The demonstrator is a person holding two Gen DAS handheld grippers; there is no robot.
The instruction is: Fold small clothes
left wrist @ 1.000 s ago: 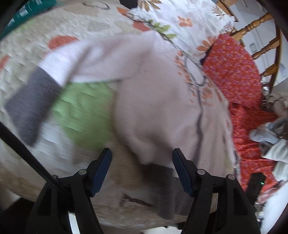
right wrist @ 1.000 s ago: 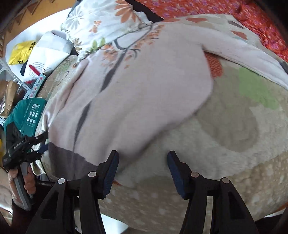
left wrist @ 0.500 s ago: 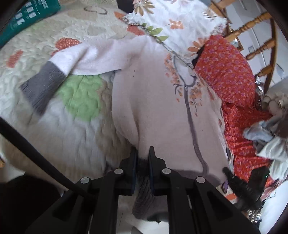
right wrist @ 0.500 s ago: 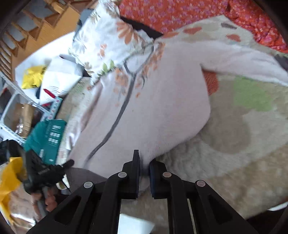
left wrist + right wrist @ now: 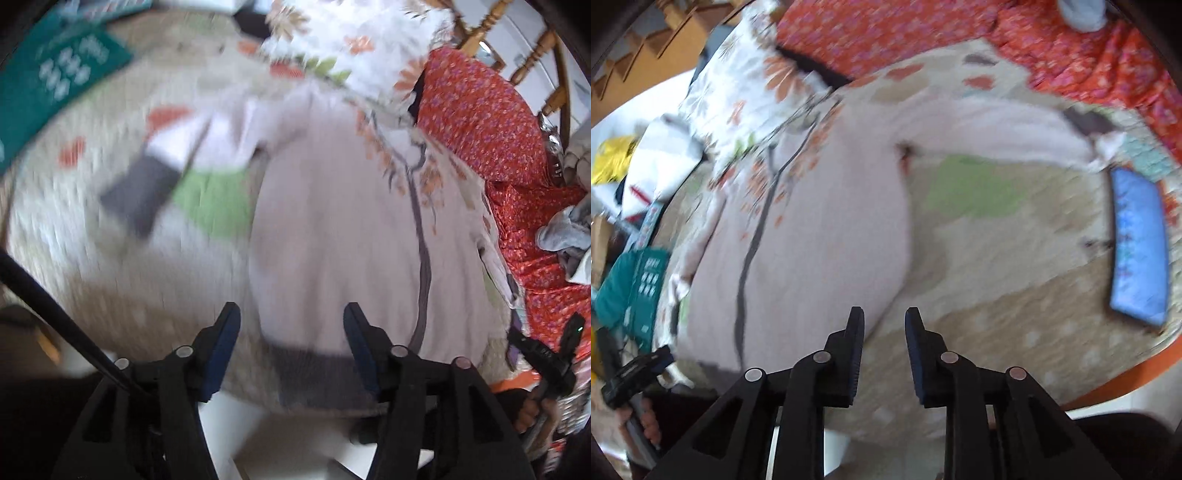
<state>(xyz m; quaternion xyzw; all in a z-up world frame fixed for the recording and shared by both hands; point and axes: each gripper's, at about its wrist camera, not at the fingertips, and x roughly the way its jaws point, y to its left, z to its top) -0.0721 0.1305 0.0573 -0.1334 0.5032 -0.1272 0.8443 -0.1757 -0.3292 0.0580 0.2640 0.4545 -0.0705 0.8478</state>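
Observation:
A pale pink sweater point(image 5: 332, 229) with a grey hem point(image 5: 314, 373), a grey cuff point(image 5: 140, 192) and orange flower stitching lies flat on the quilted bedspread point(image 5: 129, 280). My left gripper point(image 5: 291, 325) hovers over the hem's left corner. Its jaws are opening and the pads touch no cloth. In the right wrist view the sweater point(image 5: 820, 240) fills the left half. My right gripper point(image 5: 884, 325) hangs just above its right edge. These jaws are also opening, a narrow gap with nothing pinched. The second sleeve point(image 5: 997, 136) stretches to the right.
A floral pillow point(image 5: 362, 44) and red flowered cloth point(image 5: 480, 122) lie beyond the sweater, with a wooden chair point(image 5: 517, 66) behind. A teal box point(image 5: 55, 81) is at far left, a blue flat item point(image 5: 1141, 243) at right. Loose clothes point(image 5: 569, 236) are heaped at right.
Both grippers stood open, then shut on the sweater's hem, and have now let go and lifted. The right gripper has shifted right, to the sweater's edge.

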